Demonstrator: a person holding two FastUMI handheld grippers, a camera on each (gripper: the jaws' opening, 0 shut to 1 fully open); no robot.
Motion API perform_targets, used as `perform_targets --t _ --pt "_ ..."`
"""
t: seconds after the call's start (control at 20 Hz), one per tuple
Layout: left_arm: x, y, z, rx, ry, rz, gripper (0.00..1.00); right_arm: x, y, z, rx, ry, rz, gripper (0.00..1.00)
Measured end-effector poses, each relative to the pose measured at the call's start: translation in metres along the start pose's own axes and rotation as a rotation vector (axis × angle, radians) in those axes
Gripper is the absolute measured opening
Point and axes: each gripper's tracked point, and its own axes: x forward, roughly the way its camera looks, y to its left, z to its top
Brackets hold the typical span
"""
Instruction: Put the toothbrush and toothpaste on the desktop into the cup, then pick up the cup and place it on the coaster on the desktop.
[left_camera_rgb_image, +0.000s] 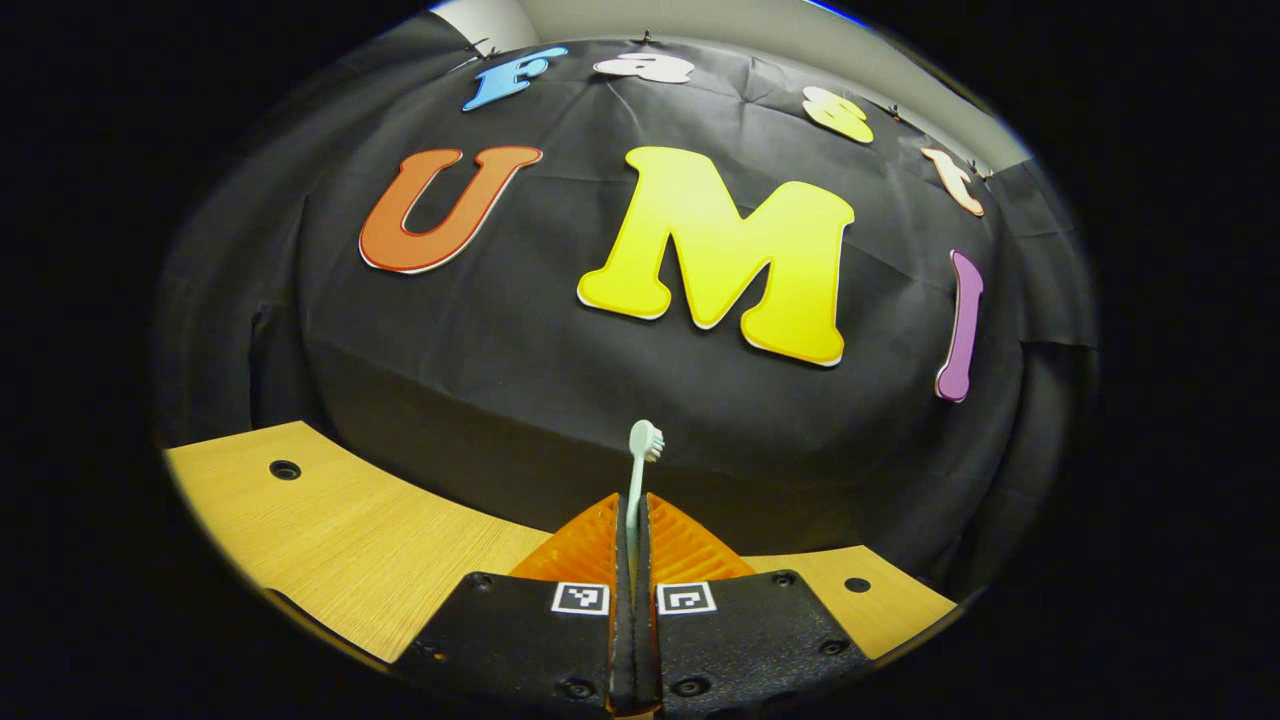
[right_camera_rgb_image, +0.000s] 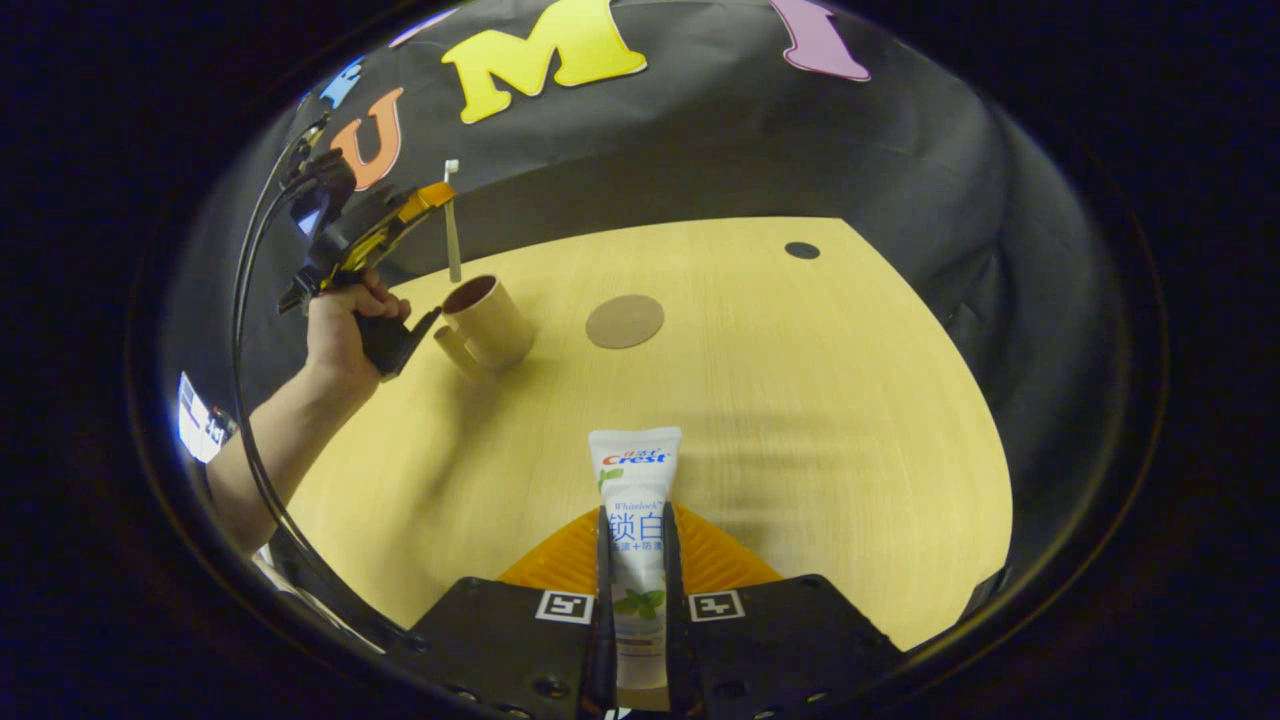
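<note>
Gripping the toothpaste (right_camera_rgb_image: 636, 520) near its lower end, the right gripper (right_camera_rgb_image: 636, 560) has both fingers clamped on the tube, held above the near desk (right_camera_rgb_image: 800, 420). Farther left, the left gripper (right_camera_rgb_image: 425, 205) clamps the toothbrush (right_camera_rgb_image: 452, 235), bristles up, just over the cup (right_camera_rgb_image: 487, 322). The narrow handle could tilt, catch the rim and tip the cup. The coaster (right_camera_rgb_image: 625, 321) lies bare to the right of the cup. Beyond the pale wood desk hangs black cloth (right_camera_rgb_image: 900, 150).
</note>
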Motion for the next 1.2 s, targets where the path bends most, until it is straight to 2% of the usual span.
perform_targets --t 0.2,0.35,0.45,0.5,0.55,0.6,0.65,0.75,0.8,1.05,1.2 --pt "-0.001 0.002 -0.006 0.003 0.002 0.0 0.06 0.009 -0.001 0.008 0.003 -0.006 -0.006 0.2" --pt "-0.007 0.009 -0.015 0.015 0.019 0.03 0.08 0.008 0.005 0.007 -0.007 -0.007 0.008 0.2" --pt "-0.012 0.003 -0.015 0.032 0.01 0.022 0.14 0.01 0.009 0.006 -0.026 -0.006 0.013 0.2" --pt "-0.014 0.001 -0.016 0.053 0.012 0.019 0.24 0.011 0.01 0.005 -0.027 -0.004 0.017 0.19" --pt "-0.017 0.001 -0.018 0.074 0.015 0.021 0.29 0.01 0.011 0.005 -0.025 -0.001 0.018 0.2" --pt "-0.023 0.001 -0.018 0.081 0.017 0.019 0.59 0.01 0.012 0.006 -0.023 -0.004 0.019 0.2" --pt "-0.028 0.001 -0.015 0.081 0.015 0.022 0.48 0.008 0.014 0.008 -0.024 -0.01 0.022 0.2" --pt "-0.036 0.004 -0.013 0.075 0.019 0.039 0.93 0.006 0.017 0.014 -0.033 -0.025 0.026 0.2" --pt "-0.041 0.007 -0.01 0.078 0.02 0.051 0.96 0.004 0.02 0.017 -0.038 -0.036 0.03 0.2" --pt "-0.074 0.023 0.01 0.09 0.031 0.092 0.96 0.003 0.038 0.035 -0.069 -0.098 0.061 0.19" --pt "-0.101 0.035 0.022 0.096 0.053 0.116 0.96 0.01 0.06 0.066 -0.09 -0.171 0.092 0.19"
